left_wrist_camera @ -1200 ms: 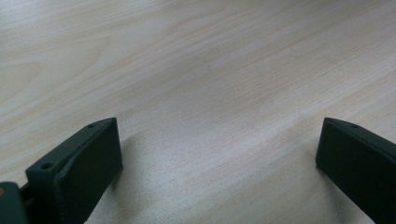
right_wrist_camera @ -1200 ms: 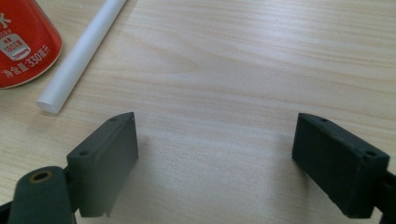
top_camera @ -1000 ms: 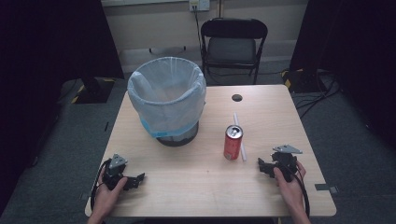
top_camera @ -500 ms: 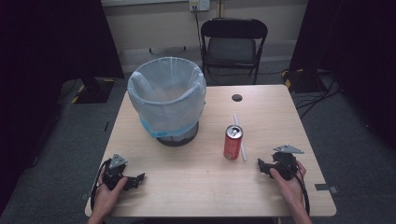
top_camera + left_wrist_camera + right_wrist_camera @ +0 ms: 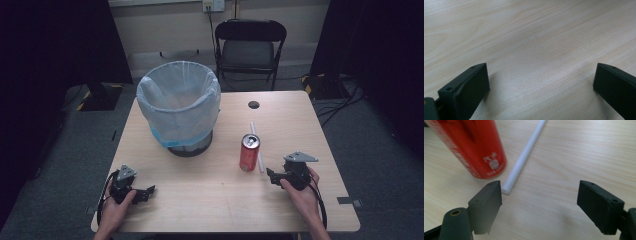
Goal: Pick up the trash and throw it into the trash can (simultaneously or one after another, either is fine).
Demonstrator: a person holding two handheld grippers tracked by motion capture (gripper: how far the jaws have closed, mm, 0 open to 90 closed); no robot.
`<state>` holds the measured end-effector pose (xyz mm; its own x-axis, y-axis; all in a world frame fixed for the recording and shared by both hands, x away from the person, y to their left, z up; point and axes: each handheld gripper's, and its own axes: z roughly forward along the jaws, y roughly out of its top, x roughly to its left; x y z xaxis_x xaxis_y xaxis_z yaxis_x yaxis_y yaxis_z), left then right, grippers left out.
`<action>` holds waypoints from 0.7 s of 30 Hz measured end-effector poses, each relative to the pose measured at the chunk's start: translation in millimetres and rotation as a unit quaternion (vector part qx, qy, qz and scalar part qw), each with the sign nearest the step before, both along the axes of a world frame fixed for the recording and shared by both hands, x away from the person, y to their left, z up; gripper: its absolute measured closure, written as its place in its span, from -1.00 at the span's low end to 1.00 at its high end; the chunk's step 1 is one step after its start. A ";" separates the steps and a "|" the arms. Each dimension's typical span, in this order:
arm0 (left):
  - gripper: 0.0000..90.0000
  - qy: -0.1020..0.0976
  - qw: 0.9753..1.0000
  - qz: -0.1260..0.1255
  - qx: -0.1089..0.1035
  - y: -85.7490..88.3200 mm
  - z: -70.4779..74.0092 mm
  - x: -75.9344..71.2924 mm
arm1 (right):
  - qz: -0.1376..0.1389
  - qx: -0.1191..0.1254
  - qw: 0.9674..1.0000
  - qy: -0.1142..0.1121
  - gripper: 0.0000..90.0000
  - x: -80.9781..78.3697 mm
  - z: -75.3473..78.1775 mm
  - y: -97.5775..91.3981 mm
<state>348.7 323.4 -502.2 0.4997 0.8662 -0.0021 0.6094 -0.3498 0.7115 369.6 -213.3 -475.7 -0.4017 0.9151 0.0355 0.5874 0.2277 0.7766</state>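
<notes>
Straw [image 5: 524,157] lies just ahead of right gripper's [image 5: 539,195] wide, slightly closing, empty jaws, tip by one pad; red can [image 5: 471,147] beside it could topple if clipped. Left gripper [image 5: 539,82] open, empty.

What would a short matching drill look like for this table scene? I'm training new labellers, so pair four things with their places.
Things:
1. red can
2. white straw
3. bin with a plastic liner
4. folding chair

Places:
A. on the floor beyond the table
B. flat on the table, just right of the can
C. upright, ahead of the right gripper
D. on the table's far left part

Pairs: 1-C, 2-B, 3-D, 4-A
</notes>
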 end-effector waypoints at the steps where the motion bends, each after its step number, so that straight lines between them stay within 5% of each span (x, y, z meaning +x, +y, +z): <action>1: -1.00 0.000 1.000 0.000 0.000 0.0 0.0 0.0 | 0.008 0.004 1.000 -0.003 -0.58 -0.2 1.3 1.4; 21: -1.00 0.000 1.000 0.000 0.000 0.0 0.0 0.0 | 0.108 0.010 0.994 -0.023 -0.56 16.8 10.5 44.9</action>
<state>348.7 323.4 -502.2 0.5000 0.8660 -0.0023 0.6095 -0.3500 0.7114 386.4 -168.4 -465.2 -0.5897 0.8071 0.0298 0.4912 0.3290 0.8065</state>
